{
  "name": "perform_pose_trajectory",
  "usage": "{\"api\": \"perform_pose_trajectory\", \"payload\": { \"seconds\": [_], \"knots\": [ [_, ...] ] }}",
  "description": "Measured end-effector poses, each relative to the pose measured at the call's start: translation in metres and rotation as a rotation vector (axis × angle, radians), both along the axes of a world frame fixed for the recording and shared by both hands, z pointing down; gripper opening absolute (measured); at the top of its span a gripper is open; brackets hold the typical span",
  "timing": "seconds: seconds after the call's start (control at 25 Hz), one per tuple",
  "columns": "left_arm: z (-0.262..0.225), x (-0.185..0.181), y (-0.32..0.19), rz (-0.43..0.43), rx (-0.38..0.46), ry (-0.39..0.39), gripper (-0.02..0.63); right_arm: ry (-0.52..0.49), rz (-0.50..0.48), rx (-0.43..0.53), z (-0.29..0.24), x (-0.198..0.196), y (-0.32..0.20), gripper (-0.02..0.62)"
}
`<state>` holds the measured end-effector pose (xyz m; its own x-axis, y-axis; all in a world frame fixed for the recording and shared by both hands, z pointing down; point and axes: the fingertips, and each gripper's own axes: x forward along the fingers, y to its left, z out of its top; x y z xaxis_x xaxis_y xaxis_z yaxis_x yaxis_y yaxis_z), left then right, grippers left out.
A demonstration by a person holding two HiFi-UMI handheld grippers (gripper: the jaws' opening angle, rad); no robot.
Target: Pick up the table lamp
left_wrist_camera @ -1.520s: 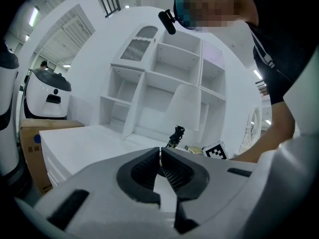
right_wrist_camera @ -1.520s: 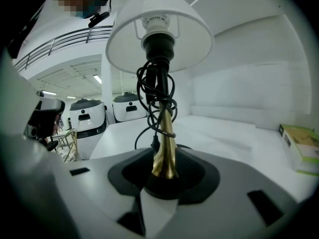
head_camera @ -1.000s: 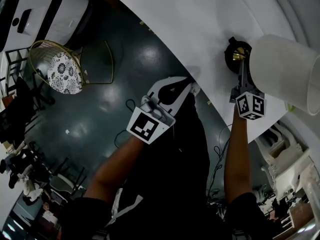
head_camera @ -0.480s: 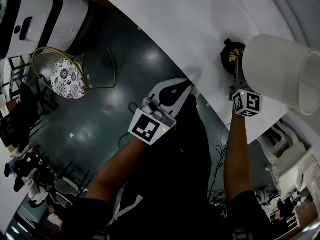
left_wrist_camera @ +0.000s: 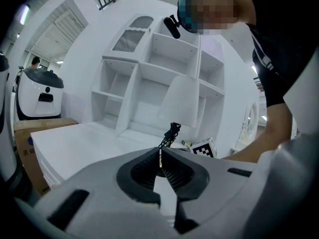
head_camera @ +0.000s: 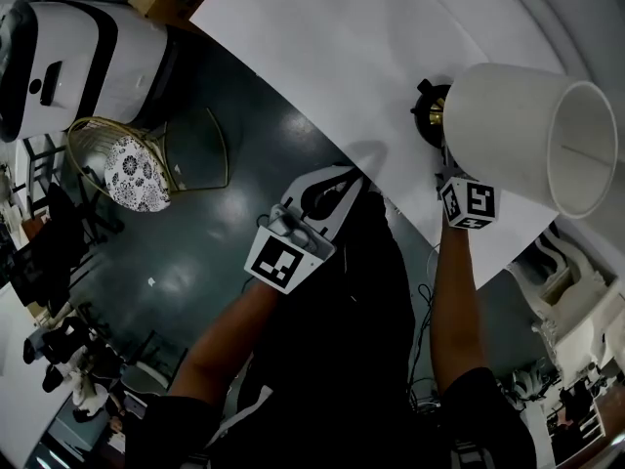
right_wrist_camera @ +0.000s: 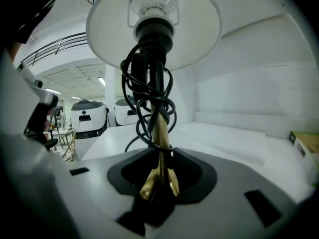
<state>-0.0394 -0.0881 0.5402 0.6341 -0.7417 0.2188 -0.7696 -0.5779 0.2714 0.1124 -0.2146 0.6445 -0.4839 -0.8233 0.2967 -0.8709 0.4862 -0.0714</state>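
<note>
Since a second earlier, the lamp (head_camera: 508, 135) had swung leftward with the right gripper (right_wrist_camera: 159, 171), whose fingers pinched its brass stem (right_wrist_camera: 158, 133) low, the shade above them. The left gripper (left_wrist_camera: 160, 152) waited, fingers pressed together and empty, with the table (head_camera: 322, 47) ahead. Being top-heavy, the lamp could pivot in that grip, and the loose cord (right_wrist_camera: 144, 103) might snag.

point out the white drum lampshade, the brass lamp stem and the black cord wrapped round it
white drum lampshade (head_camera: 508, 130): head view, on its outer side wall
brass lamp stem (right_wrist_camera: 160, 133): right gripper view, bare stretch just above the jaws
black cord (right_wrist_camera: 142, 86): right gripper view, coils wound round the stem
</note>
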Motion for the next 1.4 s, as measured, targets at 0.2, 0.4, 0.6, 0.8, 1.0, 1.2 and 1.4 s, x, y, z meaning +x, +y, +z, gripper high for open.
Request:
{"api": "perform_pose_trajectory", "payload": {
  "seconds": [0.2, 0.4, 0.6, 0.8, 1.0, 1.2, 1.4],
  "knots": [
    [0.002, 0.003, 0.003, 0.015, -0.016, -0.025, 0.025, 0.002, -0.004, -0.007, 0.000, 0.000, 0.001, 0.129],
    [0.005, 0.008, 0.002, 0.017, -0.022, -0.031, 0.025, 0.012, -0.014, -0.015, 0.002, 0.006, 0.002, 0.127],
    [0.005, 0.017, 0.000, 0.026, -0.024, -0.028, 0.025, 0.007, -0.048, -0.017, -0.002, 0.006, 0.007, 0.126],
    [0.007, 0.016, -0.001, 0.029, -0.027, -0.033, 0.025, -0.014, -0.060, -0.020, -0.001, 0.001, 0.008, 0.126],
    [0.003, 0.013, -0.003, 0.022, -0.023, -0.032, 0.025, 0.000, -0.066, -0.008, -0.010, 0.000, 0.007, 0.126],
    [-0.006, 0.013, -0.006, 0.022, -0.009, -0.034, 0.025, -0.008, -0.072, -0.007, -0.026, 0.002, 0.007, 0.126],
    [-0.022, 0.024, -0.008, 0.015, 0.018, -0.025, 0.025, -0.007, -0.079, -0.004, -0.047, 0.012, 0.018, 0.126]
  ]
}}
